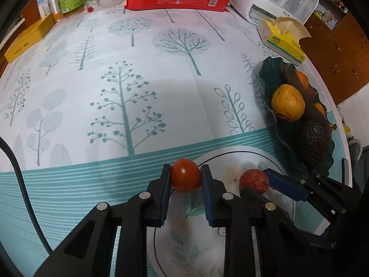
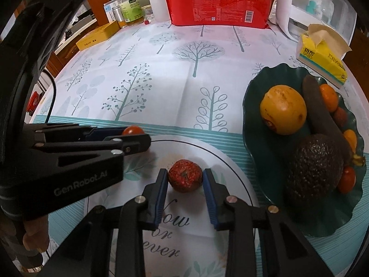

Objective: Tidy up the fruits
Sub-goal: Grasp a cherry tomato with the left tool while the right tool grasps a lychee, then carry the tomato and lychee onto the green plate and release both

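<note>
Two hand-held grippers, each on a small red fruit over the white printed plate (image 2: 233,161).

The left hand-held gripper (image 1: 185,176) is pinched on a smooth red cherry tomato (image 1: 185,175); the right hand-held gripper (image 2: 185,179) has its pads against a rough, round red lychee-like fruit (image 2: 185,179), apparently gripping it. From both, the dark green wavy-edged fruit dish (image 2: 258,85) lies at about two o'clock on the surface, nearer the right one.
</note>
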`<state>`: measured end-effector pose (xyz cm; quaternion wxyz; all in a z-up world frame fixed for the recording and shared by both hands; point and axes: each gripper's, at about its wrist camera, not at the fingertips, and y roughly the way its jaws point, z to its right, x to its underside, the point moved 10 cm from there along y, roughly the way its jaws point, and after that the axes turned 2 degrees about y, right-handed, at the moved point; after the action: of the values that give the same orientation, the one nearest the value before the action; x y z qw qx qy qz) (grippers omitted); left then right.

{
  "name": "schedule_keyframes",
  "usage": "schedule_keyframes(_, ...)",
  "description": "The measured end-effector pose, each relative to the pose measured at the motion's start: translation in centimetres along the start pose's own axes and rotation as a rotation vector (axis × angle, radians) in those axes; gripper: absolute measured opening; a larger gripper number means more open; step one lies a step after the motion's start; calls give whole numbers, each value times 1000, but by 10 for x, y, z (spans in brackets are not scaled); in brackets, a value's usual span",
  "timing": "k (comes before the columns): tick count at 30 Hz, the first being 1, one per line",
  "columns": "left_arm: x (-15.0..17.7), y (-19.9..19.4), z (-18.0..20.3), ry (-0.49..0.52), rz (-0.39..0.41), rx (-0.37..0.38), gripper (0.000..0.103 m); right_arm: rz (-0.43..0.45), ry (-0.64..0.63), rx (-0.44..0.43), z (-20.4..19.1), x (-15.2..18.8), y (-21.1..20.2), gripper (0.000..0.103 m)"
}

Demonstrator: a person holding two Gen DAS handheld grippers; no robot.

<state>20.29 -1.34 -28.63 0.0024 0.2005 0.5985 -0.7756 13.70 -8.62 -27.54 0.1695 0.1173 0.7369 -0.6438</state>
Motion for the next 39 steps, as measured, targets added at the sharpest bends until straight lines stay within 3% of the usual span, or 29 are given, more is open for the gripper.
schedule_keyframes(10,14,-50,3,26,57,-58,23,13,-7,-15,1,8,-31,31)
schedule_keyframes(22,11,-104,79,117,139,-26,23,72,-17,21,32,6,-100,31)
schedule_keyframes(34,-52,-135,157,152,241,8,23,216,-70,145,102,-63,-194,31)
schedule_keyframes(39,-81,-127,170,147,243,-29,23,240,-70,167,136,-103,-208,31)
